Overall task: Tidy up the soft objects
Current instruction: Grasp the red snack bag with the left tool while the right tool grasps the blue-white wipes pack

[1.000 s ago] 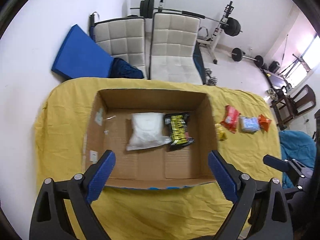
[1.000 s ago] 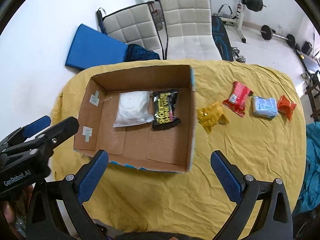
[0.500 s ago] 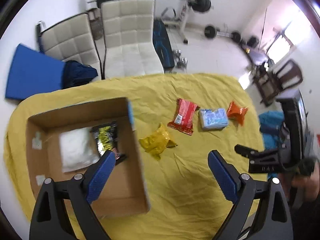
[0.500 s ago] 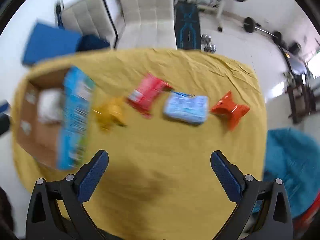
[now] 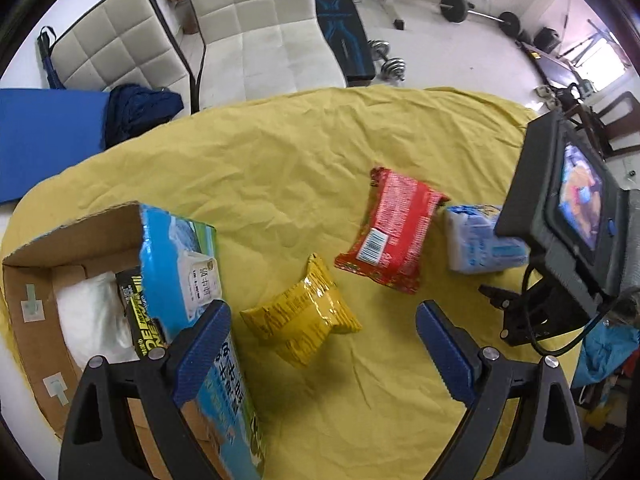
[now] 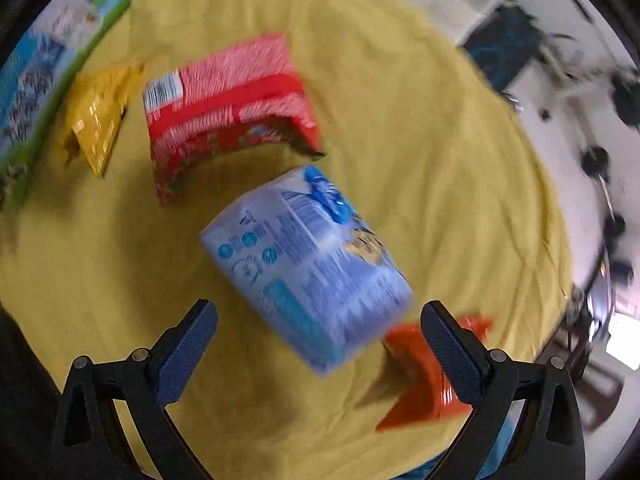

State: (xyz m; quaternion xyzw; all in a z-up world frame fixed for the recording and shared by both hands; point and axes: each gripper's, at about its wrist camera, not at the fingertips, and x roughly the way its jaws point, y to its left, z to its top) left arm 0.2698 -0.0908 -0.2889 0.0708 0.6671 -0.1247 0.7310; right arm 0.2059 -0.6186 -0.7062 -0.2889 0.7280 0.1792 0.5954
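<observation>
On the yellow cloth (image 5: 280, 168) lie a yellow snack bag (image 5: 300, 320), a red packet (image 5: 394, 236) and a light blue tissue pack (image 5: 476, 240). My left gripper (image 5: 322, 344) hangs open above the yellow bag, which lies between its fingers without touching them. The cardboard box (image 5: 36, 280) at the left holds a white bag (image 5: 90, 316) and a black-and-yellow packet (image 5: 142, 320). In the right wrist view my right gripper (image 6: 318, 344) is open just above the blue tissue pack (image 6: 308, 264); an orange packet (image 6: 420, 376) lies behind its right finger, with the red packet (image 6: 228, 100) and yellow bag (image 6: 100, 120) further off.
The right hand-held device (image 5: 560, 232) stands at the right of the left wrist view, partly covering the tissue pack. Beyond the table are two white padded chairs (image 5: 256, 28), a blue mat (image 5: 44, 136) and gym weights (image 5: 476, 12). A blue cloth (image 5: 604, 352) lies at the right.
Both grippers swung right from the box and sank toward the cloth. The left now hangs over the yellow bag, the right over the blue tissue pack. Both stayed open.
</observation>
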